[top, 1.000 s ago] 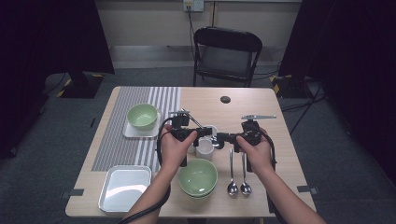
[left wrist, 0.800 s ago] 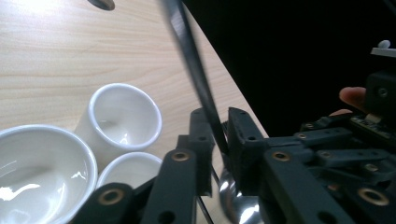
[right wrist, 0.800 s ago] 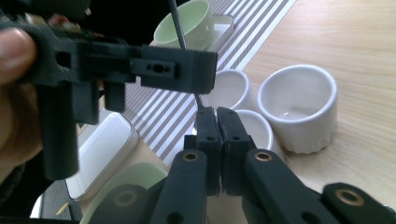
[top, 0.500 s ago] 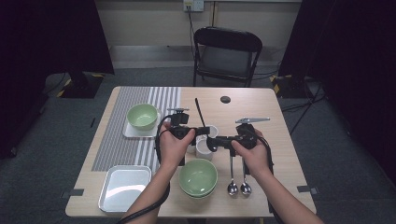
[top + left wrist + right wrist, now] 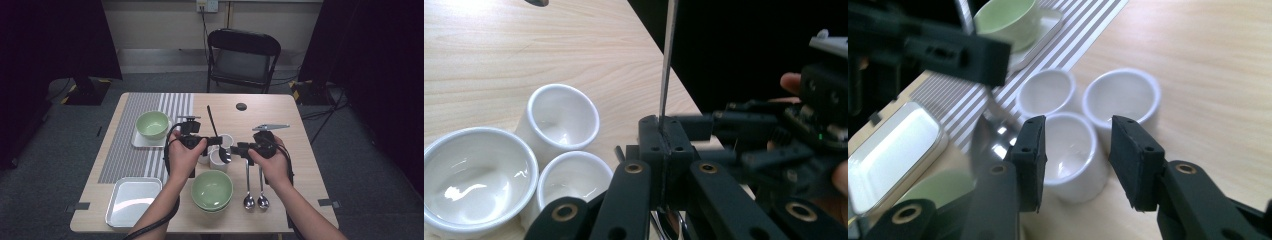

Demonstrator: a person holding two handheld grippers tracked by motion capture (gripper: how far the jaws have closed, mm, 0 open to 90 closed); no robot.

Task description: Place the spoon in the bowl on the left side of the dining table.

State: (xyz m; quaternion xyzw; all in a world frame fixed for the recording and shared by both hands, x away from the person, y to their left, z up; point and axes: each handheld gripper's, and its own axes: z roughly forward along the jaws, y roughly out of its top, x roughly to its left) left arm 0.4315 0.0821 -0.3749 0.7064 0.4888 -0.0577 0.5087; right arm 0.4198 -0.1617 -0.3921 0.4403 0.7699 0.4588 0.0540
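The spoon (image 5: 215, 131) now stands up in the left tool (image 5: 212, 141), pinched tight; the right tool (image 5: 236, 148) has just been opening, holding nothing; three white cups (image 5: 561, 117) sit empty.

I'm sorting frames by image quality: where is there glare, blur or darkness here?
High view: room edges are dark and the pale wooden table is evenly lit. Left gripper view: glare at the top left, and the right gripper is blurred. Right gripper view: the left gripper and the metal spoon are out of focus.

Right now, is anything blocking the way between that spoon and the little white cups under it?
Nothing visible does. The spoon, clamped in the left hand-held gripper, hangs bowl-down just above the white cups; the right hand-held gripper has just been opening, off to the side.
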